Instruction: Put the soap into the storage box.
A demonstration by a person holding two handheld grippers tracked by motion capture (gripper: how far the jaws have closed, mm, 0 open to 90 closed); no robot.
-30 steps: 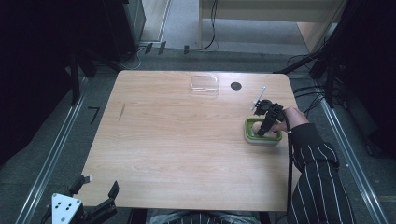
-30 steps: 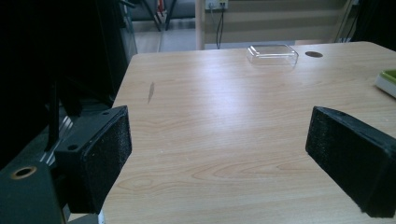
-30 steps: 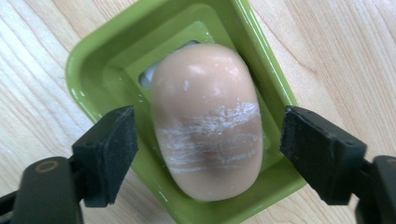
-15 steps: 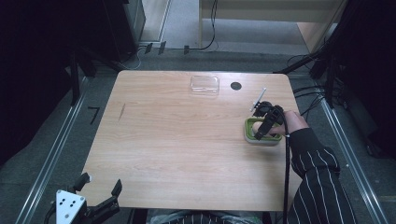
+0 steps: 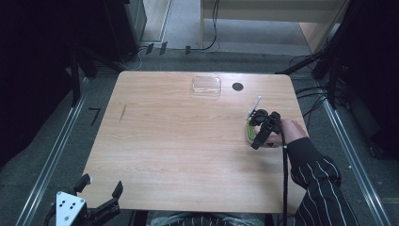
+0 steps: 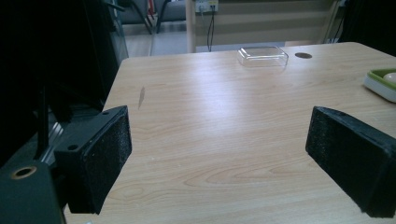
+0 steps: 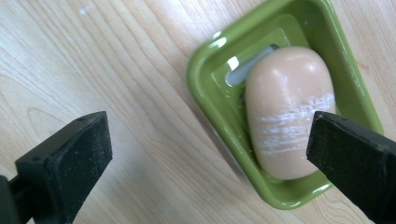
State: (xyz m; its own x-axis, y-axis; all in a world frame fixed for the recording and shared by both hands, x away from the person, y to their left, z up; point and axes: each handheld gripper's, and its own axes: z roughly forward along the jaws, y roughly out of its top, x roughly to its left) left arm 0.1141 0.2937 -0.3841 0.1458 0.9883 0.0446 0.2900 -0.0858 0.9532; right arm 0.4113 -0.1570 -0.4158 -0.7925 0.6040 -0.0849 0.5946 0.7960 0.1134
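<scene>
A green soap dish [image 7: 212, 84] holds a peach bar of soap [image 7: 289, 112] with white scuff marks. It stands near the table's right edge [image 5: 248, 134]. My right gripper [image 7: 210, 135] hovers over it, and its jaws have just been opening. They now stand wide apart, with no pad touching the soap or the dish. In the high view the right gripper [image 5: 257, 130] covers most of the dish. My left gripper [image 5: 99, 195] is open and empty off the table's front left corner, and its pads [image 6: 109, 154] frame bare tabletop.
A clear plastic box [image 5: 205, 86] lies at the table's far edge, also visible from the left gripper [image 6: 261, 56]. A round black hole [image 5: 237, 86] sits beside it. The wooden table [image 5: 179, 141] has dark floor rails on both sides.
The right hand has shifted a little left and up over the dish, and its jaws have spread. The left gripper has stayed in place.
</scene>
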